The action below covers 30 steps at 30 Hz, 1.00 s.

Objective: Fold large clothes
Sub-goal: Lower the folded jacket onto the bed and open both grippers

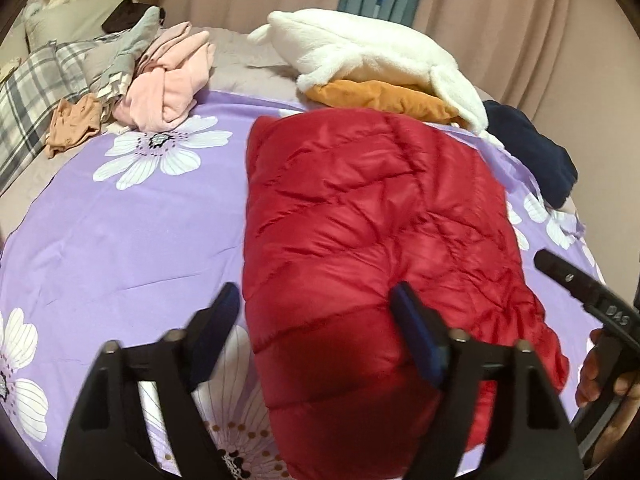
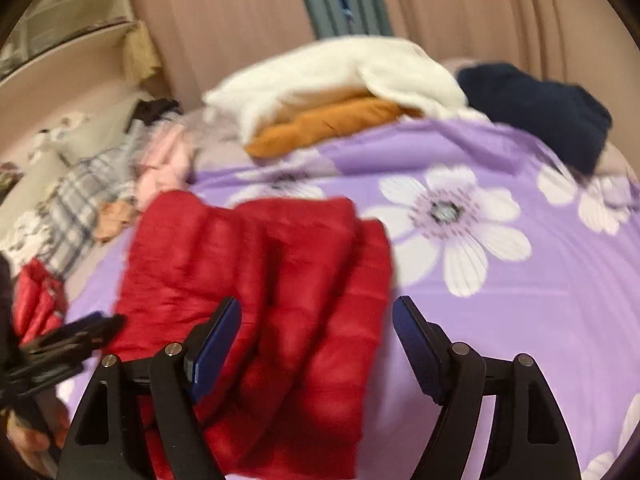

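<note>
The red puffer jacket [image 1: 380, 264] lies folded into a thick oblong on the purple flowered bedspread [image 1: 132, 232], near your edge of the bed, which keeps it within easy reach of both your hands. Your left hand-held gripper [image 1: 316, 340] hovers over its near end with the jaws standing apart; one pad is over the red fabric and the other over the sheet, and neither pinches anything. Your right hand-held gripper [image 2: 316, 344] is wide too, above the jacket's right edge and gripping nothing, so I judge the fold has been let go and is resting on its own weight. The puffy filling may spring the layers open, so press it flat if it lifts. The white fleece [image 1: 380, 56] on the orange garment [image 1: 384, 98] and the navy piece [image 1: 532, 152] sit at the far side, seemingly a finished stack; the pink top [image 1: 172, 84] and plaid fabric [image 1: 36, 92] are heaped at far left, apparently waiting
</note>
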Each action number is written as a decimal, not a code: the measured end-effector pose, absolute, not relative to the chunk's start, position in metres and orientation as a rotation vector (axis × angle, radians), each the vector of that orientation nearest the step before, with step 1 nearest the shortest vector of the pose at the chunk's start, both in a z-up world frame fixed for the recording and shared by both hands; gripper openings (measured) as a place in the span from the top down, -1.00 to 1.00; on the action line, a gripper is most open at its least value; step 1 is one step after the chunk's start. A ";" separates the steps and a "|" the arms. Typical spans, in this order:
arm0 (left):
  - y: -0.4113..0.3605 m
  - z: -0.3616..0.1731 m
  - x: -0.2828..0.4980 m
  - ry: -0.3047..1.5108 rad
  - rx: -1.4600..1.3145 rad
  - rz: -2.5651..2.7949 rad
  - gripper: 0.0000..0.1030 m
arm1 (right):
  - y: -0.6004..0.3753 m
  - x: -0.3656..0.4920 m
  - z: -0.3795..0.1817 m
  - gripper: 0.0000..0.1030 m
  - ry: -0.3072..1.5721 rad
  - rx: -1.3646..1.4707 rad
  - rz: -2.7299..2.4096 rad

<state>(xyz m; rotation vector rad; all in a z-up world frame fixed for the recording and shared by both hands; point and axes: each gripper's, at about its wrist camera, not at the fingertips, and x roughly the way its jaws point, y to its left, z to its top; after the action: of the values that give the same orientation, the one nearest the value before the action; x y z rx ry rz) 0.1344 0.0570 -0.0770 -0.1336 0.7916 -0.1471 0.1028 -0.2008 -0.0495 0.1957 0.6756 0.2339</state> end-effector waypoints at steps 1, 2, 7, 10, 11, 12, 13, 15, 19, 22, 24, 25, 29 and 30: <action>0.055 -0.077 0.134 0.793 -0.129 -0.151 -0.25 | -0.197 0.099 -0.044 -0.51 0.655 0.189 0.255; 0.053 -0.077 0.133 0.792 -0.118 -0.153 -0.23 | -0.193 0.097 -0.040 -0.51 0.639 0.184 0.270; 0.043 -0.076 0.128 0.789 -0.085 -0.165 -0.02 | -0.174 0.085 -0.032 -0.35 0.605 0.168 0.406; 0.037 -0.077 0.125 0.789 -0.060 -0.166 0.06 | -0.156 0.083 -0.039 0.04 0.621 0.111 0.455; 0.035 -0.078 0.124 0.789 -0.050 -0.166 0.06 | -0.151 0.085 -0.043 0.19 0.635 0.087 0.463; 0.033 -0.080 0.123 0.790 -0.041 -0.166 0.06 | -0.147 0.085 -0.047 0.22 0.645 0.070 0.468; 0.031 -0.082 0.123 0.792 -0.032 -0.166 0.06 | -0.142 0.086 -0.053 0.24 0.664 0.045 0.466; 0.028 -0.088 0.124 0.802 -0.019 -0.166 0.06 | -0.136 0.092 -0.067 0.29 0.710 0.013 0.457; 0.026 -0.098 0.128 0.822 -0.004 -0.170 0.06 | -0.134 0.103 -0.090 0.29 0.775 0.005 0.432; 0.026 -0.094 0.127 0.821 -0.001 -0.163 0.03 | -0.135 0.101 -0.087 0.29 0.781 0.019 0.422; 0.030 -0.086 0.122 0.812 -0.018 -0.148 -0.02 | -0.139 0.092 -0.076 0.28 0.766 0.038 0.424; 0.032 -0.081 0.119 0.807 -0.026 -0.142 -0.12 | -0.141 0.086 -0.069 0.25 0.751 0.040 0.423; 0.038 -0.059 0.098 0.759 -0.028 -0.103 -0.59 | -0.147 0.064 -0.046 -0.38 0.716 0.023 0.360; 0.039 -0.052 0.091 0.745 -0.025 -0.100 -0.70 | -0.150 0.057 -0.041 -0.42 0.706 0.030 0.355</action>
<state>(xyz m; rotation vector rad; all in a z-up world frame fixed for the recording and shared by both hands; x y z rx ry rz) 0.0914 0.0387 -0.0517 -0.0252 0.7450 -0.1002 0.0573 -0.1500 -0.0405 0.0298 0.7058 0.3548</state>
